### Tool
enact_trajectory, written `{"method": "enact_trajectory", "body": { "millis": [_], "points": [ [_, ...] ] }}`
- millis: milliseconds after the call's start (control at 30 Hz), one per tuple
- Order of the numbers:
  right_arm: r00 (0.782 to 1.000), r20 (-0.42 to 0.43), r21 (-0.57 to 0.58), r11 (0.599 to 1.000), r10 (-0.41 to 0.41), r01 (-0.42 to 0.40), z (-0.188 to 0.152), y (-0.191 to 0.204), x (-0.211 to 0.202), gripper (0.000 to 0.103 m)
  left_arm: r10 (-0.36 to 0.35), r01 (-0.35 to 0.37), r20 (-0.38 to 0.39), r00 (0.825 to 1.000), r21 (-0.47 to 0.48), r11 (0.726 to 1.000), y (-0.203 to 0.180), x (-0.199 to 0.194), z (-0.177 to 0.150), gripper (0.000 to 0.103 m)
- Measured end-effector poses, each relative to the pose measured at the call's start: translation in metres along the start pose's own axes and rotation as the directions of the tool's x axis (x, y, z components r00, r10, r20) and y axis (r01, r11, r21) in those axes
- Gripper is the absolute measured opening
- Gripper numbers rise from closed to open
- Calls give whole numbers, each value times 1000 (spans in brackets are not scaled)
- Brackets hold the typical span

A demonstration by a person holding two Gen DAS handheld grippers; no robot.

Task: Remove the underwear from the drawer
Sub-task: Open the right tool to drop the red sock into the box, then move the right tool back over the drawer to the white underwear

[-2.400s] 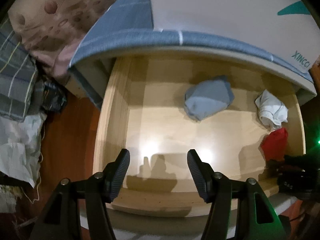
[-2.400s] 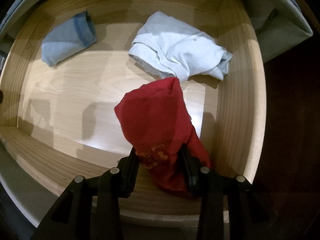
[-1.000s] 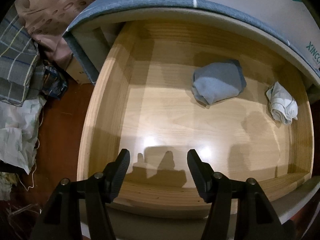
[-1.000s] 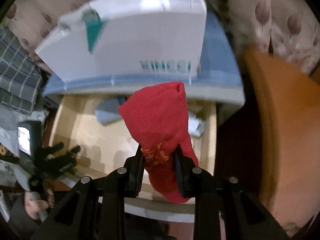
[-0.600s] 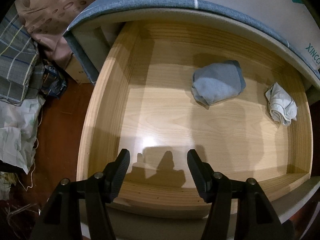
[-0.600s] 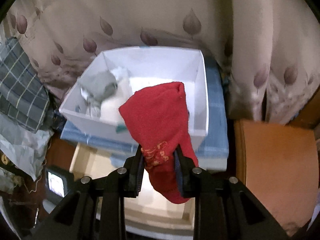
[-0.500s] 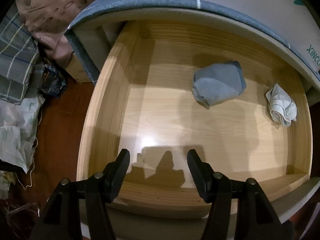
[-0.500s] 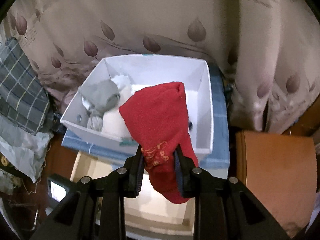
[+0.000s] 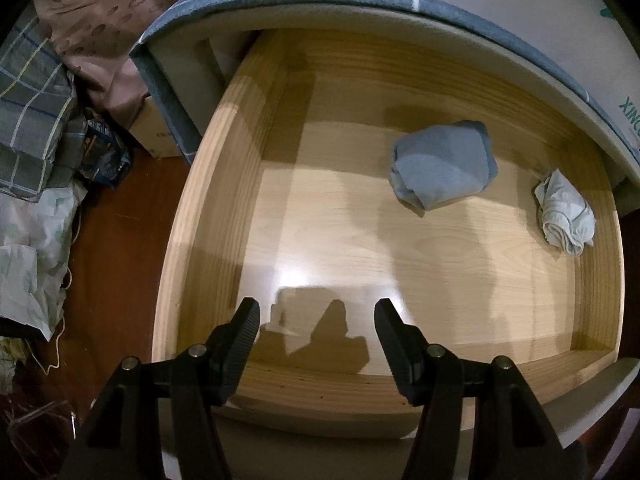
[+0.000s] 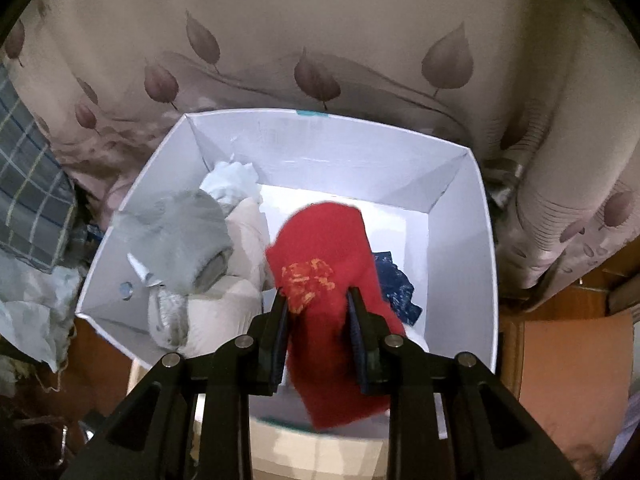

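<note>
While the right gripper (image 10: 316, 312) is holding its fingers clamped on the red underwear (image 10: 332, 280), the piece is hanging above the open white box (image 10: 456, 184), over the box's near edge and toward its right side. Grey, white and dark blue garments are already lying inside, mostly along the left wall. This looks like the transfer step: one piece is out of the drawer and is about to be dropped. The next move is probably calling for the fingers to part once the cloth is hanging clear of the near wall.

Over the wooden drawer (image 9: 208, 216), the left gripper (image 9: 316, 320) is hovering near the front edge, its fingers standing wide apart and holding nothing. A blue-grey underwear (image 9: 440, 168) is lying toward the back, and a white underwear (image 9: 564, 216) is sitting against the right wall, both waiting to be taken.
</note>
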State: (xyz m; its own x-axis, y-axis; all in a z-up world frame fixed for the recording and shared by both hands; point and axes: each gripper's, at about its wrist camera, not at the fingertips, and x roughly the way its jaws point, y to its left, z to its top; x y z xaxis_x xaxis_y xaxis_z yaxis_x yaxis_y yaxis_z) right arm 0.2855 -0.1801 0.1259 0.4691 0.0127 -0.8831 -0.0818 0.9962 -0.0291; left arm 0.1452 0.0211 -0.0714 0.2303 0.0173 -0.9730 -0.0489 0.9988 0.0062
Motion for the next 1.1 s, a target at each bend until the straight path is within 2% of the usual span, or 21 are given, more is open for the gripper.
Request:
{"method": "enact_trajectory", "body": {
  "millis": [133,233,400,500,600,733,867,967,1100],
  "points": [
    [999,-44,-4,1000,-8,8,0,5,21,24,-8,8,-3,1000,-5,1000,1,1,0,61],
    [996,-83,30,999,16,-13,-7,2,37,24,-13,13,-6,1000,-7,1000,1,1,0,61],
    [998,-60,21,1000,22,-21,-9,2,30,33,-18,18,-10,1000,-10,1000,1,1,0,61],
    [1000,-5,2,1000,31,-31,-8,1,10,33,-17,16,-10,1000,-11,1000,1,1,0,61],
    [996,42,-23,997,77,-76,-16,-1,-17,34,-14,14,-13,1000,-14,1000,2,2,0,61],
    [988,91,-76,990,127,-121,-48,-7,-54,34,-19,19,-8,1000,-20,1000,2,0,0,61],
    [982,72,-119,979,174,-165,-87,-15,-69,34,-11,11,-10,1000,-22,1000,2,1,-1,61],
    [980,22,-146,971,196,-191,-121,-20,-60,34,-8,8,-8,1000,-27,1000,2,0,-1,61],
    [982,-83,-170,968,172,-184,-158,-26,-21,34,-11,11,-8,1000,-35,999,6,-2,-1,61]
  ]
}}
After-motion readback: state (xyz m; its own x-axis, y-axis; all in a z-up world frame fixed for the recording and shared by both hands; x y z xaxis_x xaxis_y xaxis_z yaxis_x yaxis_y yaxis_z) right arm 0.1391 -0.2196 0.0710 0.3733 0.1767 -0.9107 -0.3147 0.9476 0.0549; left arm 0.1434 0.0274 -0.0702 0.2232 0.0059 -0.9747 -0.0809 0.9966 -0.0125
